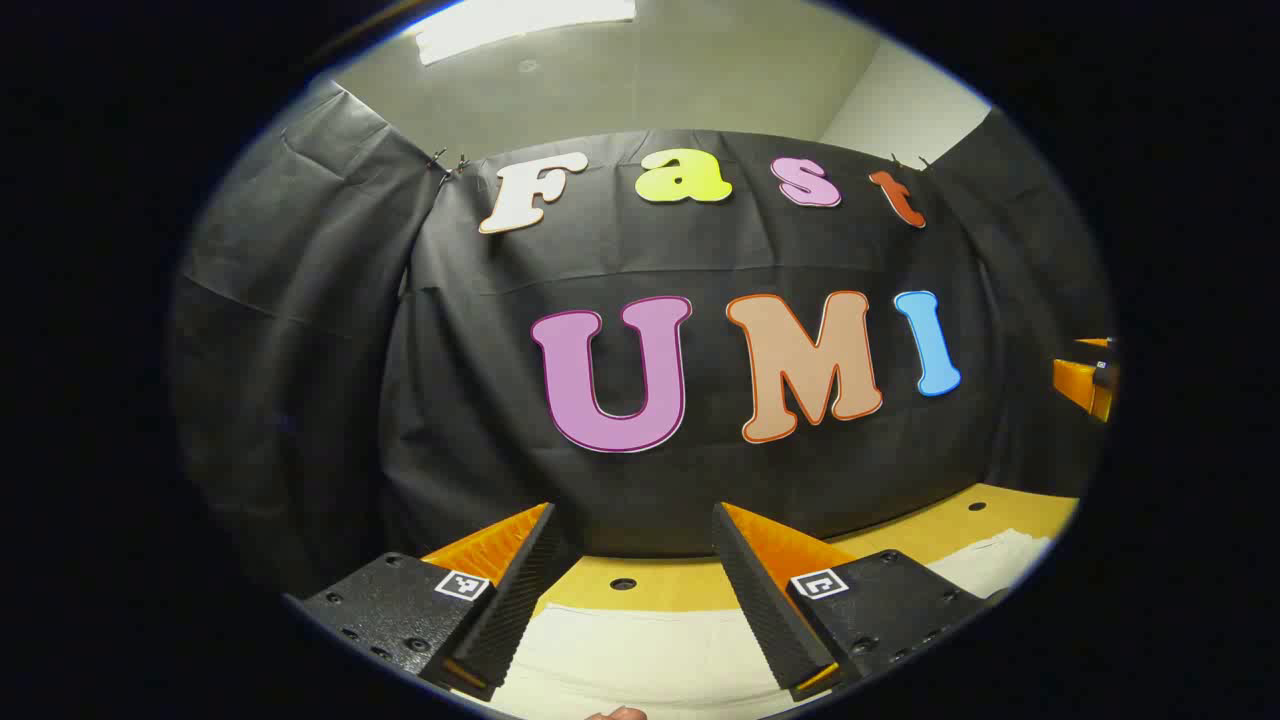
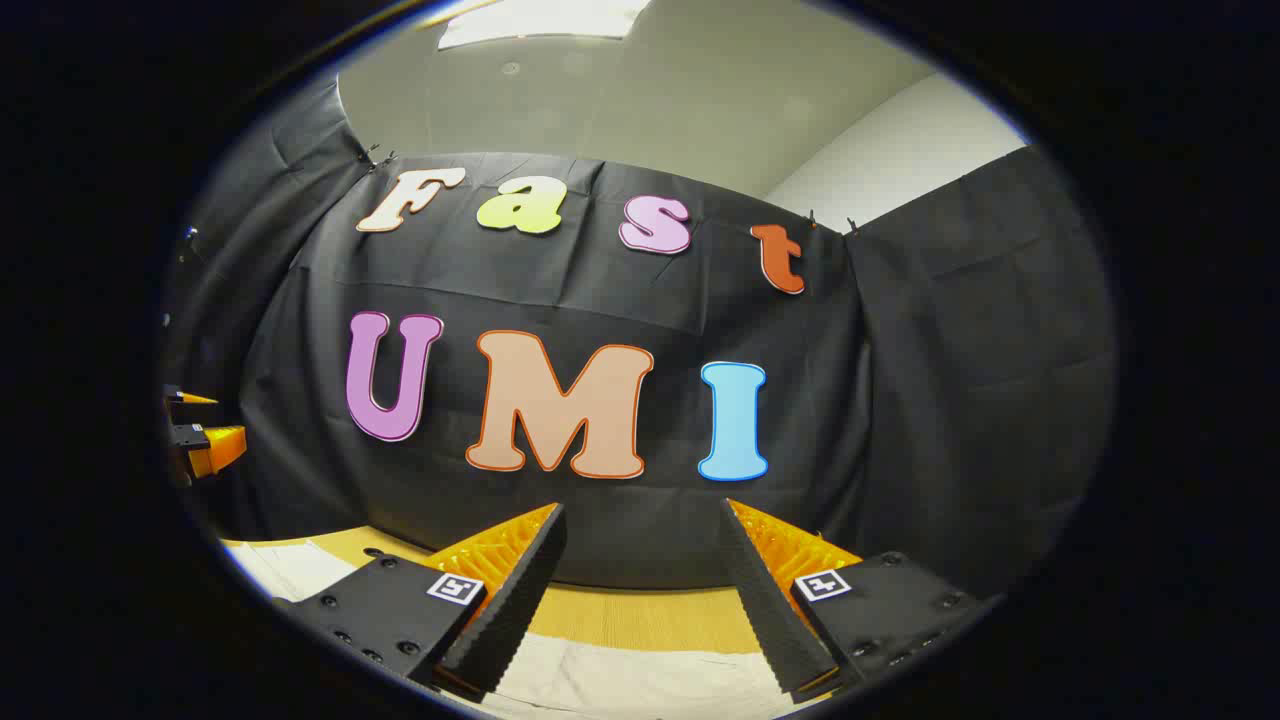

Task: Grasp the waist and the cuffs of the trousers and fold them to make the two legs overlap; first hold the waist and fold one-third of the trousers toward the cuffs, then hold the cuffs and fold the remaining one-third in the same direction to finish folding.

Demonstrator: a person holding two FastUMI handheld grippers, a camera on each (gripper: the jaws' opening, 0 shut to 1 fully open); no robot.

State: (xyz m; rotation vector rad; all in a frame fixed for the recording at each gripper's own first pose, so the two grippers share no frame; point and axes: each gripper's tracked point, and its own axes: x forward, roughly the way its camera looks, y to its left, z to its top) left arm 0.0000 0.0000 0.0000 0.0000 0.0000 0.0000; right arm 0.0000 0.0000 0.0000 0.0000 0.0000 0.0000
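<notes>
No readable text, brand or number apart from the booth wall. Each gripper body carries small square black-and-white coded markers (image 1: 463, 585) (image 1: 819, 583), also seen in the right gripper view (image 2: 455, 588) (image 2: 822, 584); they hold patterns, not words.

Both views low over table (image 1: 690, 582), probably level, facing wall.

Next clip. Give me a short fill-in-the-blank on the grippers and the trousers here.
1. The left gripper has its jaws ____.
2. The right gripper holds ____.
3. The pale trousers lie on a ____ table.

Missing words: open; nothing; yellow
</notes>
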